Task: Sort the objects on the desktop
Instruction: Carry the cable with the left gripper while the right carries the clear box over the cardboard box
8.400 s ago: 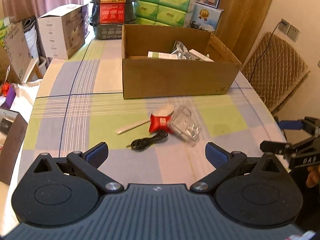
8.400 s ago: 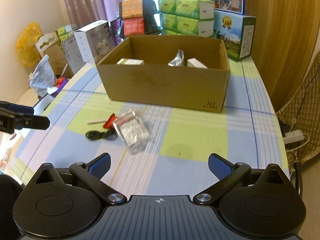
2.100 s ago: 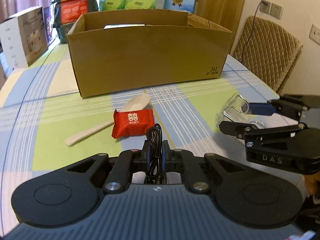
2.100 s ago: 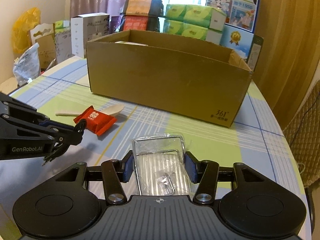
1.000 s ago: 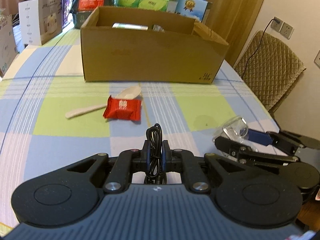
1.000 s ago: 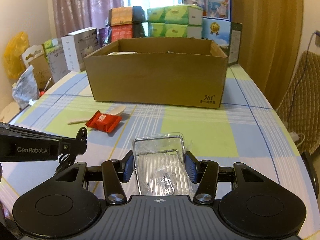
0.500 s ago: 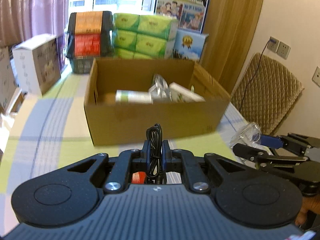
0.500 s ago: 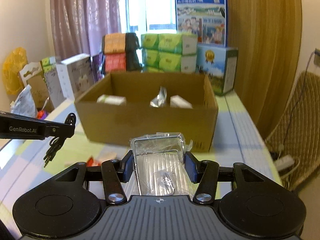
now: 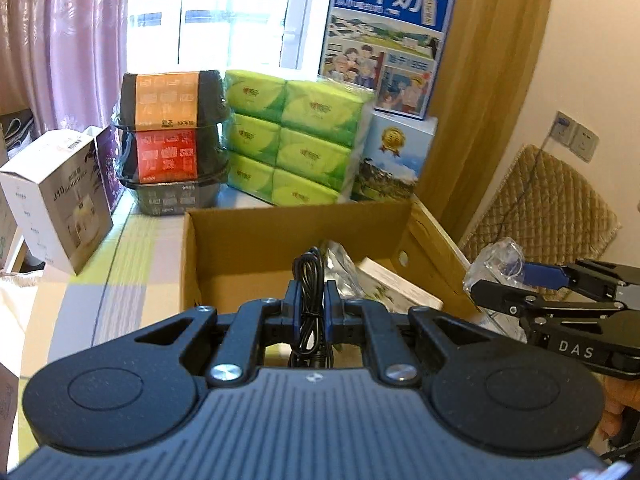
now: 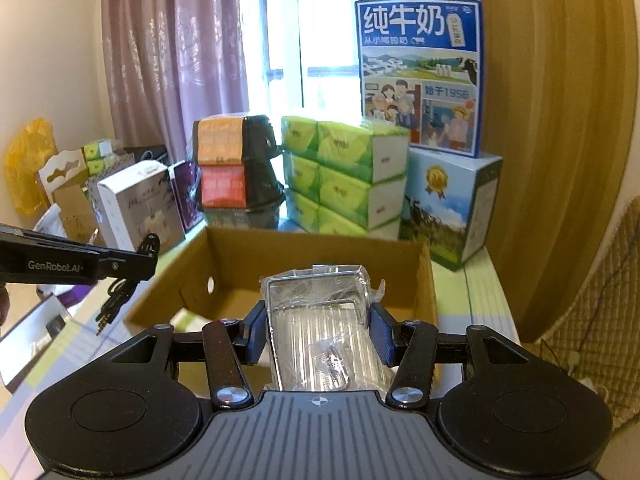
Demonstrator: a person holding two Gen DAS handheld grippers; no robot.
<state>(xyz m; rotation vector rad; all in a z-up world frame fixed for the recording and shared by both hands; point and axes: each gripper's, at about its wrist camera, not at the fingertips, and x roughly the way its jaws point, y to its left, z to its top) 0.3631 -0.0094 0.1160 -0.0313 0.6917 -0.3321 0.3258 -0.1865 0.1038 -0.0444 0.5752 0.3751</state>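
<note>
My left gripper (image 9: 311, 300) is shut on a coiled black cable (image 9: 310, 280), held above the near wall of the open cardboard box (image 9: 248, 236). In the right wrist view the same cable (image 10: 116, 300) dangles from that gripper at the left. My right gripper (image 10: 318, 322) is shut on a clear plastic packet (image 10: 320, 320), over the box's (image 10: 320, 252) near right part. The packet (image 9: 494, 258) also shows at the right of the left wrist view. Inside the box lie a silver foil bag (image 9: 340, 256) and a white carton (image 9: 396, 284).
Behind the box stand green tissue packs (image 9: 296, 140), stacked black bowls with orange and red labels (image 9: 168, 136), blue milk cartons (image 10: 420, 80) and a white appliance box (image 9: 60, 196). A quilted chair (image 9: 540, 208) is at the right. The checked tablecloth (image 9: 120, 264) runs along the left.
Both grippers have risen and moved forward over the box with their loads. The red snack packet and spoon on the table have dropped out of sight.
</note>
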